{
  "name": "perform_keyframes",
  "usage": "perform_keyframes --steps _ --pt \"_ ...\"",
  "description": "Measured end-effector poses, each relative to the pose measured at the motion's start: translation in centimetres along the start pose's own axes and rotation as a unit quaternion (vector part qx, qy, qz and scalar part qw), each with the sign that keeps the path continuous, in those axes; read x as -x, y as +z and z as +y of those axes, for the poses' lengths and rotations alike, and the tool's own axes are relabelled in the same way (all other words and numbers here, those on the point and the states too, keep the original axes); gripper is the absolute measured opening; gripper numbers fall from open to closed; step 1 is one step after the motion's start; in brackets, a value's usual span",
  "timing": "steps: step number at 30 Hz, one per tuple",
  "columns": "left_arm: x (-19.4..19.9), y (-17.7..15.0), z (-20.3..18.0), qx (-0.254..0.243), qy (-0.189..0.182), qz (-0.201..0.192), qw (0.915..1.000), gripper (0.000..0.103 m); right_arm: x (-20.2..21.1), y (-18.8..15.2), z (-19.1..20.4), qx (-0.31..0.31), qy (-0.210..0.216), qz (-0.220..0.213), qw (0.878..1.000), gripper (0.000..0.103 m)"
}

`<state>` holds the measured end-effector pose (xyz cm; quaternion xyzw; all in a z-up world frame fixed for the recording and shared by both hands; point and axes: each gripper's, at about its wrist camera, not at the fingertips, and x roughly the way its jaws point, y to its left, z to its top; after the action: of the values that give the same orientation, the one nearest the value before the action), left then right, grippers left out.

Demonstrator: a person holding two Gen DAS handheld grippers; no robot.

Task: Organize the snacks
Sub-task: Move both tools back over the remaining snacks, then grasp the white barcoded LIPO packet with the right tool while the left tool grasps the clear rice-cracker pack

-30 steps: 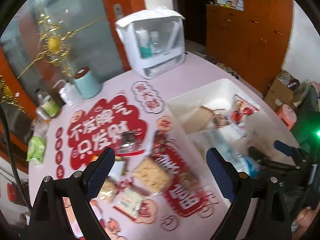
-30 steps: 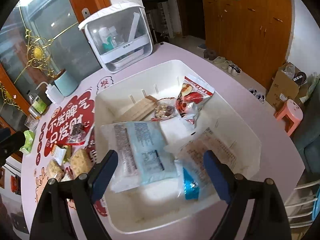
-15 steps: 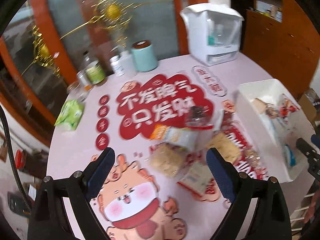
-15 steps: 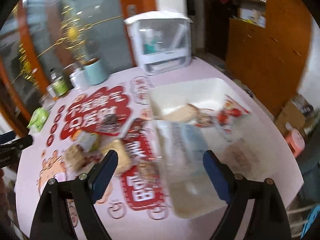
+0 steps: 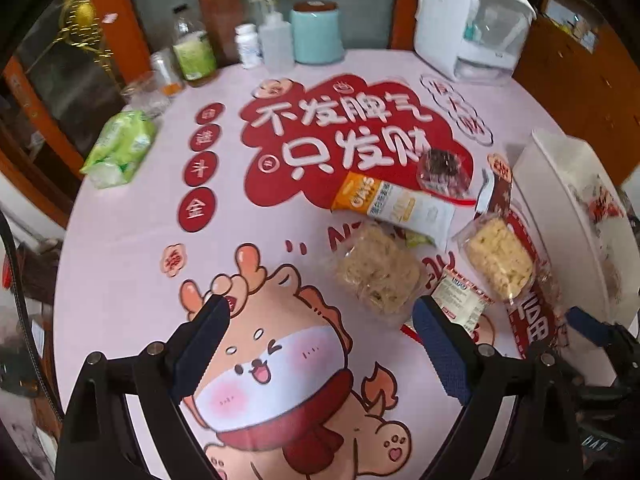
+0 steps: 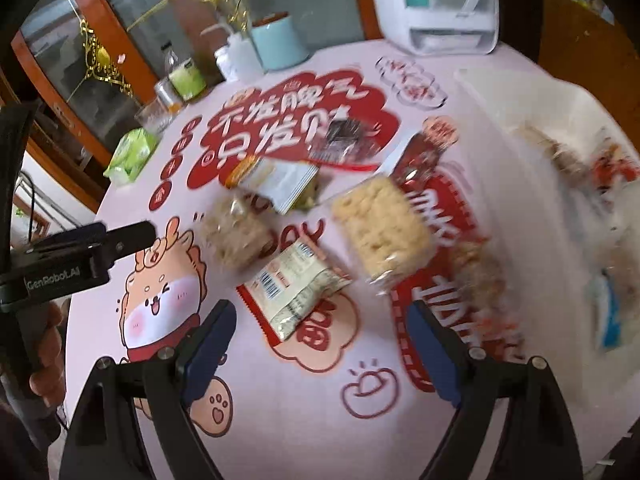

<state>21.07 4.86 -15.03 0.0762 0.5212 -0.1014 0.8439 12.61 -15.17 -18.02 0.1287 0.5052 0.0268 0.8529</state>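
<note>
- The left gripper (image 5: 320, 320) hung over the cartoon print on the tablecloth (image 5: 120, 280), its jaws wide apart and holding nothing.
- The right gripper (image 6: 320, 320) hovered above the snack pile, jaws likewise spread and empty; a flat red-edged packet (image 6: 296, 284) lay on the cloth between its fingertips.
- The snacks lay in a loose cluster right of the table's centre: a pale noodle cake (image 5: 376, 276), a yellow crisp cake (image 5: 500, 256) beside it, an orange-and-white sachet (image 5: 392, 204) behind them, and a dark sweet (image 5: 442, 168) in clear wrap on the red lettering.
- A long brown-red bar (image 6: 420, 160) lay touching the far end of the yellow cake.
- The white bin (image 5: 560, 200) stood at the table's right edge, just beside the cluster, with several packets inside; blur hid what they were.
- Along the far edge stood a teal canister (image 5: 316, 32), bottles (image 5: 192, 52) and a white box (image 5: 468, 20).
- A green pack (image 5: 120, 152) lay well apart, at the left edge.
</note>
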Motion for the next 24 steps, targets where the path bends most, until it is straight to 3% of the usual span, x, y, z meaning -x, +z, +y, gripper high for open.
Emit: perform_keyframes --steps 6,11,16,21,24 --pt "-3.7 1.0 -1.1 -0.09 -0.026 0.019 0.9955 0.092 -2.9 0.0 1.2 0.037 0.013 0.01 0.999 0.088" --pt "-6.6 2.1 -2.0 -0.166 -0.064 0.043 0.983 0.092 -4.2 -0.1 2.8 0.111 0.003 -0.014 0.994 0.088" --pt "-8.7 3.0 -2.6 -0.219 -0.097 0.069 0.9686 0.092 -5.2 -0.4 4.4 0.203 -0.021 -0.027 0.978 0.088" --pt "-9.6 3.1 -3.3 -0.252 -0.115 0.079 0.9577 0.092 -6.7 -0.2 4.8 0.253 0.002 -0.013 0.967 0.088" --pt "-10.5 3.0 -3.7 -0.267 -0.123 0.092 0.9512 0.092 -8.1 0.1 4.6 0.264 -0.014 0.005 0.965 0.088"
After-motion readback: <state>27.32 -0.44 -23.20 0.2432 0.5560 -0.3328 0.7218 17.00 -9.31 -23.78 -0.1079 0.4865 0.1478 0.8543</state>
